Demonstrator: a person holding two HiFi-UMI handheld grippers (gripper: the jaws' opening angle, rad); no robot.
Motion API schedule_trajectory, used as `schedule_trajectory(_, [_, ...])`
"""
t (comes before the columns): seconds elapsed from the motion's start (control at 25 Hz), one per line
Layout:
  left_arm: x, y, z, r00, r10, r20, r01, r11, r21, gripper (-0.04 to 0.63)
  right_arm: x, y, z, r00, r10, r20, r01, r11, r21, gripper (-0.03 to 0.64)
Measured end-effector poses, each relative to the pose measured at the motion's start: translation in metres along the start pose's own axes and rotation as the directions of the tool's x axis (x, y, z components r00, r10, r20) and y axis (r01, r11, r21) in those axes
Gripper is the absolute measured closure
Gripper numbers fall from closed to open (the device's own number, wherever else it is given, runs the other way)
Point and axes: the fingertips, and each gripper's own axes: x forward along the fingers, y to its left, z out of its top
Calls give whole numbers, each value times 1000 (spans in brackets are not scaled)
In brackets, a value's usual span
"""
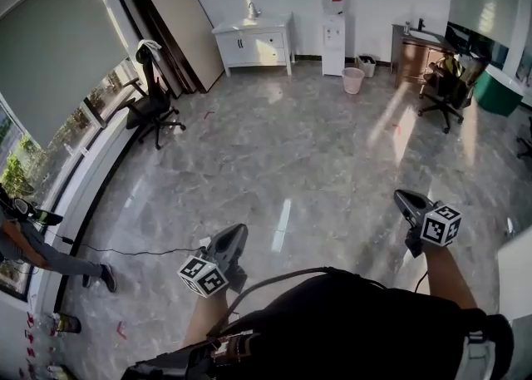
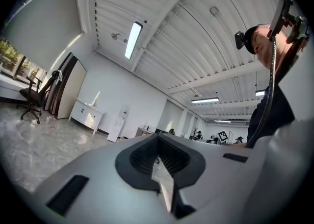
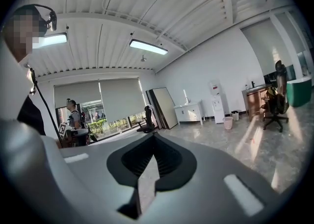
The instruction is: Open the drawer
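A white cabinet (image 1: 253,41) with drawer fronts stands against the far wall, across a wide stretch of marble floor; it also shows small in the left gripper view (image 2: 87,112) and in the right gripper view (image 3: 189,112). My left gripper (image 1: 237,233) is held low in front of me, far from the cabinet, shut with nothing in it (image 2: 158,142). My right gripper (image 1: 405,198) is out to the right at about the same distance, likewise shut and holding nothing (image 3: 153,142). Both point roughly level across the room.
A black office chair (image 1: 154,104) stands by the left window and large boards (image 1: 170,29) lean on the wall. A water dispenser (image 1: 333,29), pink bin (image 1: 353,80), brown desk (image 1: 416,50) and second chair (image 1: 445,87) line the back right. A cable (image 1: 125,251) crosses the floor near a person (image 1: 33,249).
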Motion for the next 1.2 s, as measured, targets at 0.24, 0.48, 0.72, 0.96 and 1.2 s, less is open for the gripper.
schedule_trajectory(0.24, [45, 30, -7, 999, 32, -6, -32, 999, -12, 595, 52, -53, 7, 999, 39, -14, -38, 999, 31, 615])
schedule_trajectory(0.48, [128, 53, 12, 991, 130, 40, -130, 991, 10, 595, 120, -135, 47, 991, 136, -14, -136, 991, 0, 615])
schedule_trajectory(0.72, [225, 57, 22, 980, 179, 86, -181, 983, 12, 595, 171, -213, 97, 973, 230, -25, -230, 972, -37, 615])
schedule_trajectory(0.96, [307, 62, 19, 982, 176, 64, -176, 984, 2, 595, 214, -276, 121, 962, 268, -46, -270, 962, -29, 615])
schedule_trajectory(1.2, [329, 120, 31, 978, 200, 59, -199, 980, -20, 595, 267, -295, 129, 962, 267, -54, -269, 963, -28, 615])
